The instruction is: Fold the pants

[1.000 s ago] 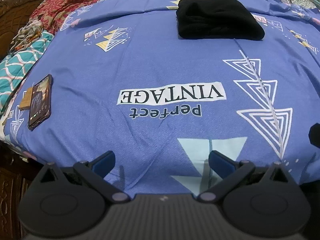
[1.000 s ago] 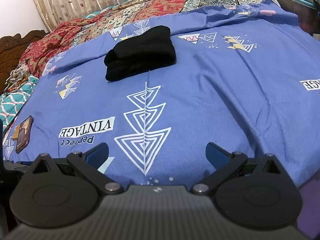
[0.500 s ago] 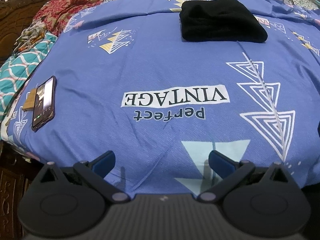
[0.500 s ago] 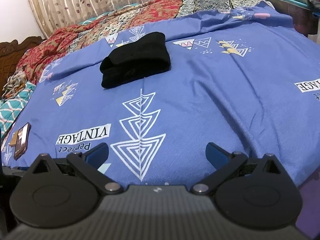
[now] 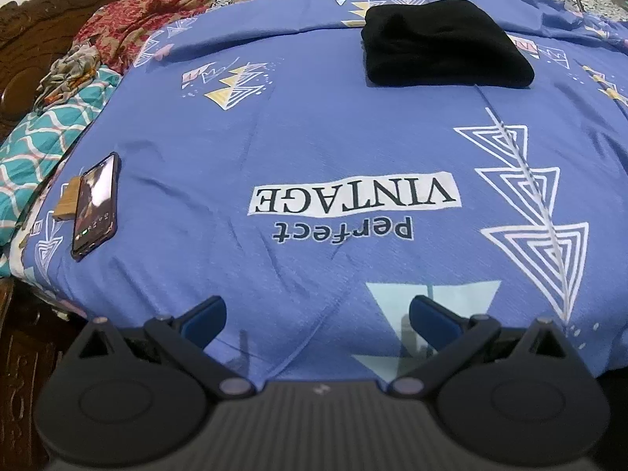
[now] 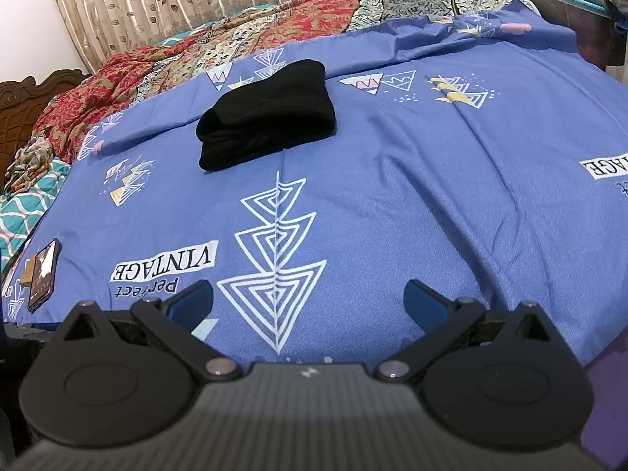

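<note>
The left hand-held gripper [image 5: 316, 314] is wide apart and empty over the blue bedsheet [image 5: 314, 137]. The folded black pants [image 5: 443, 49] lie far ahead; a phone [image 5: 96, 204] lies at left.

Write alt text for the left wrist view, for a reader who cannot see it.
Black pants, folded into a compact stack, lie at the far side of a blue patterned bedsheet printed "perfect VINTAGE". The left tool hovers open and empty over the near edge. A phone rests on the sheet at left beside a small wooden block.
</note>
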Demonstrator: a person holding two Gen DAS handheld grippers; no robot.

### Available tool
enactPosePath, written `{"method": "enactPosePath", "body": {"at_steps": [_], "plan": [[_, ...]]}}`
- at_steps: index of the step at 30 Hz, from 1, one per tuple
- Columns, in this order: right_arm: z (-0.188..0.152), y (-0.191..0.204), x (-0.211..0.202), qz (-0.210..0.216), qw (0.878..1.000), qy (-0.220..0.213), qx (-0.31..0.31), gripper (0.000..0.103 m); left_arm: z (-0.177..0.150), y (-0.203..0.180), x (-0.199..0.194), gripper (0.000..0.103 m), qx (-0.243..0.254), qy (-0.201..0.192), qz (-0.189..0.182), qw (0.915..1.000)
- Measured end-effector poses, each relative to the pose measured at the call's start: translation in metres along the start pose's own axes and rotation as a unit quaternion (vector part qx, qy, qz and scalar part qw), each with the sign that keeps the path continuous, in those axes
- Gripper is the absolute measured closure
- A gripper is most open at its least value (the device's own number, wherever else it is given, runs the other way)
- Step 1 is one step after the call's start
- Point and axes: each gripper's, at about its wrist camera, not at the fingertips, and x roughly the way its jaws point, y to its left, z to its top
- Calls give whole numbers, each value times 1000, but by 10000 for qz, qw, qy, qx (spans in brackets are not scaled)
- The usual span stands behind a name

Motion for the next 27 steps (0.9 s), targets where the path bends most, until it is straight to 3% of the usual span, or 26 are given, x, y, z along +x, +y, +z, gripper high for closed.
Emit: {"method": "enactPosePath", "body": {"at_steps": [27], "plan": [[-2, -6, -1, 22, 9999, 27, 132, 0, -2, 2, 7, 0, -50, 167, 49, 9998]]}}
